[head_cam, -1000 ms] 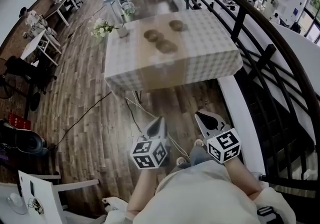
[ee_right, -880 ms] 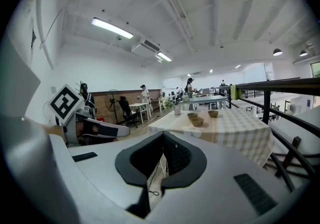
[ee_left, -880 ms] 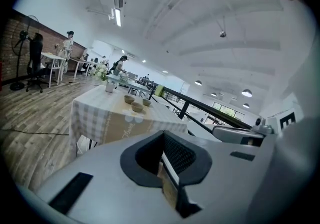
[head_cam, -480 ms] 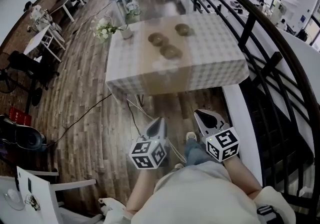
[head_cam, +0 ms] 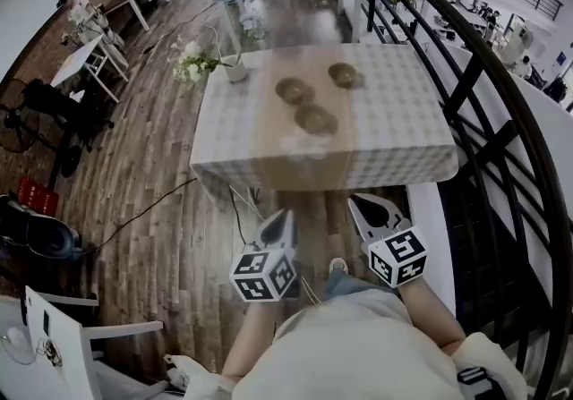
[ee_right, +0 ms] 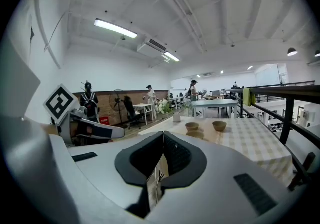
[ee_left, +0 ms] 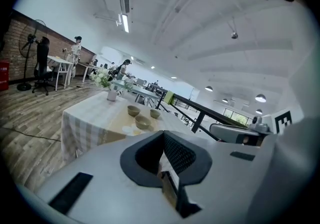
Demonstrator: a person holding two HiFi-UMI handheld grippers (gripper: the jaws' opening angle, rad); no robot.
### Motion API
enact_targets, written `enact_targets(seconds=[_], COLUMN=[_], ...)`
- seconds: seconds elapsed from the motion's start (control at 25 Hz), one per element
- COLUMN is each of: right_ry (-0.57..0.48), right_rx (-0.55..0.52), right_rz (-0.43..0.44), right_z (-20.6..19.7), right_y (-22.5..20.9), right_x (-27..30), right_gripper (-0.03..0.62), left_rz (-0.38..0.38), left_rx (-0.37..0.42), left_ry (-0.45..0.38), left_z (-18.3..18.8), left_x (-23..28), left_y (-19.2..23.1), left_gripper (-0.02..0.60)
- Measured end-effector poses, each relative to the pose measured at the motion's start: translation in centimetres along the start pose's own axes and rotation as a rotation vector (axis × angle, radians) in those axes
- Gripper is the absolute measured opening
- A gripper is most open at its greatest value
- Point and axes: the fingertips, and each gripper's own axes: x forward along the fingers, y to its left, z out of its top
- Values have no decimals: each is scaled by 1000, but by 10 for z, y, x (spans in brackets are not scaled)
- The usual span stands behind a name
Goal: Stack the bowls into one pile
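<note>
Bowls (head_cam: 315, 119) (three, round, dull brown) sit apart and unstacked on a tan runner (head_cam: 269, 134) down the middle of a table (head_cam: 403, 125) draped in checked cloth. A flower pot (head_cam: 235, 70) stands at its far left corner. Well short of the table, over a plank floor (head_cam: 161, 210), the left gripper (head_cam: 283, 217) and right gripper (head_cam: 363, 208) each have their jaws pressed together on nothing.

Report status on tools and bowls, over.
Shut and empty: left tool, right tool, both low, short of the table. Three bowls apart on it, unstacked. Nearby: flower vase at the table's corner, clear of them.
</note>
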Motion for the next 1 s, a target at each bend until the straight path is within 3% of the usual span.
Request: enact_targets(seconds=[0.56,1.0], right_ry=[27,40], right_rx=[-41,-30], right_rz=[74,94], right_z=[14,7], right_y=[-78,-108], right_x=[58,79], right_gripper=[2,2], left_rz=[92,112], left_rx=[-59,-82], left_ry=[-30,-12], left_z=[27,23], left_x=[84,119], left_y=[9,10], left_gripper=[5,5])
